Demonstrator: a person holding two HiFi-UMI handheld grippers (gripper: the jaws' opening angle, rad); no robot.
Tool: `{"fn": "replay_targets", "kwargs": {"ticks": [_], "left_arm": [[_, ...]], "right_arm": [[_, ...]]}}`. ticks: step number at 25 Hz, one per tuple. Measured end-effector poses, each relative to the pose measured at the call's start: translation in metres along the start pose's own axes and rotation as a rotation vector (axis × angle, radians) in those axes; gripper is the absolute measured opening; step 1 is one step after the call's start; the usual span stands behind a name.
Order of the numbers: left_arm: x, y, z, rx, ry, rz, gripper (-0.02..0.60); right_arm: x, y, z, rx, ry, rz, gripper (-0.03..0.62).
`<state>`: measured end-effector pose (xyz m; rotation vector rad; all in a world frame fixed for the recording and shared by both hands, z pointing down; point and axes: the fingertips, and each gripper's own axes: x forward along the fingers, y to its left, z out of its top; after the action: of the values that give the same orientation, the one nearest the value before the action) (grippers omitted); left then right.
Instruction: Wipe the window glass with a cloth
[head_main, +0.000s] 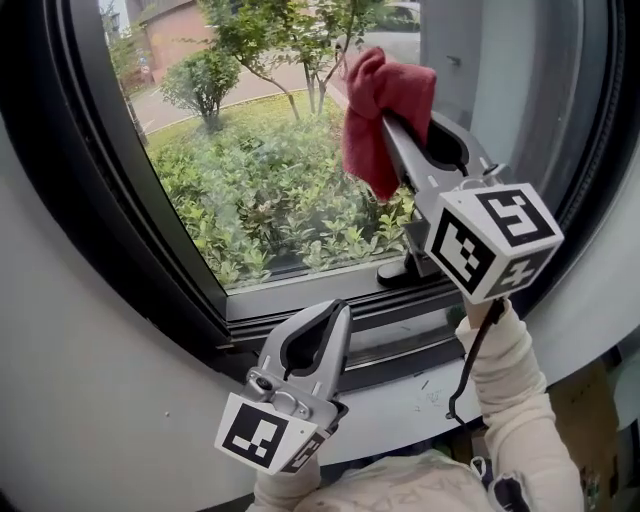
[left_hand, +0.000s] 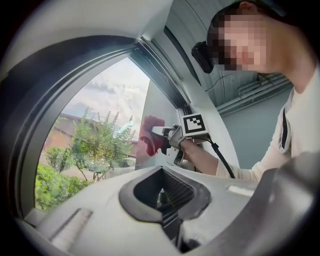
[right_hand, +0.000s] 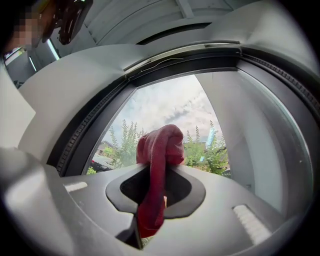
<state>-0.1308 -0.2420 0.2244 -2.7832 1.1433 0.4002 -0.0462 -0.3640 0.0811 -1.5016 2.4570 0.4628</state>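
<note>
A red cloth (head_main: 385, 105) is bunched against the window glass (head_main: 270, 170) near the pane's upper right. My right gripper (head_main: 385, 120) is shut on it, and part of the cloth hangs down the jaws. In the right gripper view the cloth (right_hand: 157, 150) fills the gap between the jaws, with the glass (right_hand: 170, 110) just beyond. My left gripper (head_main: 337, 310) is low by the bottom frame, apart from the glass, with its jaws together and nothing in them. In the left gripper view the cloth (left_hand: 150, 134) and the right gripper's marker cube (left_hand: 194, 125) show ahead.
A thick black window frame (head_main: 120, 200) curves round the pane, with a sill track (head_main: 400, 340) below. A dark window handle (head_main: 405, 265) sits at the lower right of the glass. White wall (head_main: 80, 400) lies left. Shrubs and trees stand outside.
</note>
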Motion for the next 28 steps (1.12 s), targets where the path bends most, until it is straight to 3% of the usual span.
{"fn": "replay_targets", "kwargs": {"ticks": [16, 21, 28], "left_arm": [[0.12, -0.098, -0.022, 0.03, -0.005, -0.02, 0.0], [0.138, -0.112, -0.026, 0.032, -0.003, -0.014, 0.0], [0.139, -0.114, -0.033, 0.036, 0.018, 0.001, 0.0]], "right_arm": [[-0.085, -0.217, 0.0, 0.001, 0.009, -0.176, 0.087], [-0.093, -0.229, -0.003, -0.018, -0.001, -0.162, 0.087], [-0.107, -0.223, -0.043, 0.009, 0.018, -0.144, 0.087]]}}
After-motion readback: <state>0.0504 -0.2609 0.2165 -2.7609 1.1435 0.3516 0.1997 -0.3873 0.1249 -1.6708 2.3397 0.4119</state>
